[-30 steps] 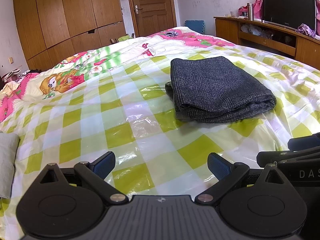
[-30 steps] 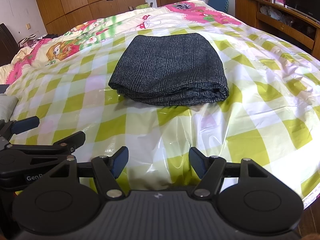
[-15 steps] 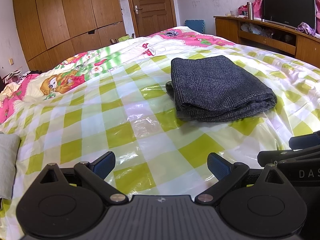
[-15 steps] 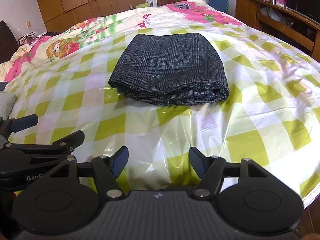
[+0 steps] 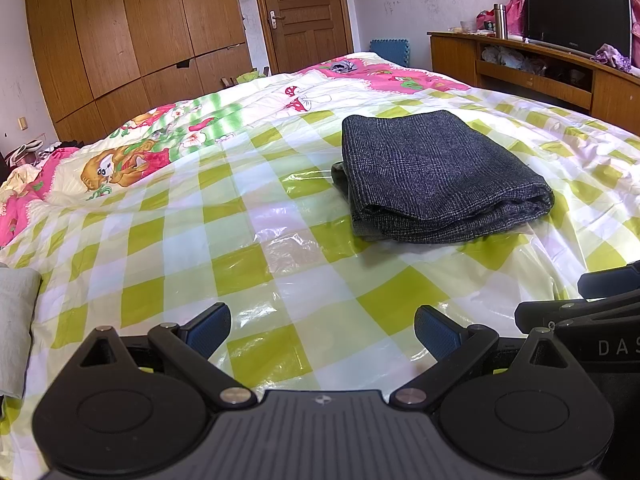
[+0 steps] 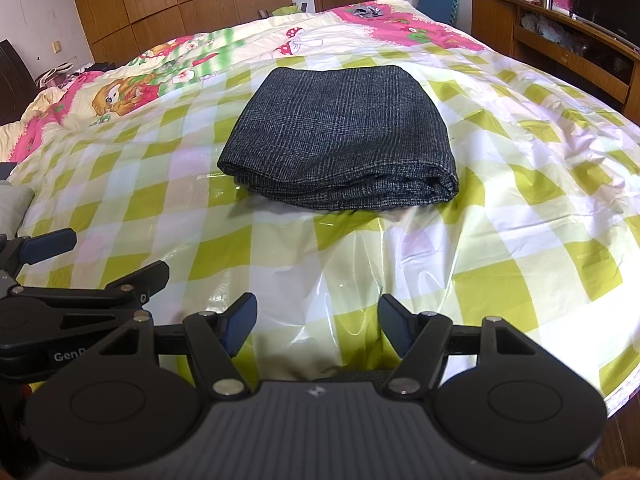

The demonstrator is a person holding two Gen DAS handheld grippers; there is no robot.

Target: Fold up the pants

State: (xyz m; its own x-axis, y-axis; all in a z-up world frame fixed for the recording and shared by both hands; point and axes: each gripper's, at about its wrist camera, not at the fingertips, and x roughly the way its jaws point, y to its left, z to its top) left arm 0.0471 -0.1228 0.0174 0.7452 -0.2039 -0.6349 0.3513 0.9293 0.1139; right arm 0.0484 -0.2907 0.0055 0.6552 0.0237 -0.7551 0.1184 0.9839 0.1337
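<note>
The dark grey checked pants (image 5: 436,176) lie folded into a compact rectangle on the bed, also in the right wrist view (image 6: 340,140). My left gripper (image 5: 322,332) is open and empty, low over the bed's near edge, well short of the pants. My right gripper (image 6: 318,322) is open and empty too, just right of the left one. The right gripper shows at the right edge of the left wrist view (image 5: 600,300), and the left gripper at the left of the right wrist view (image 6: 60,280).
The bed is covered by a shiny green-and-white checked plastic sheet (image 5: 240,264) over a cartoon quilt (image 5: 132,160). A grey cloth (image 5: 14,328) lies at the left edge. A wooden TV cabinet (image 5: 560,76) stands right; wardrobes (image 5: 132,32) and a door (image 5: 304,12) behind.
Both grippers have drifted very slightly; the pants and the open jaws are unchanged.
</note>
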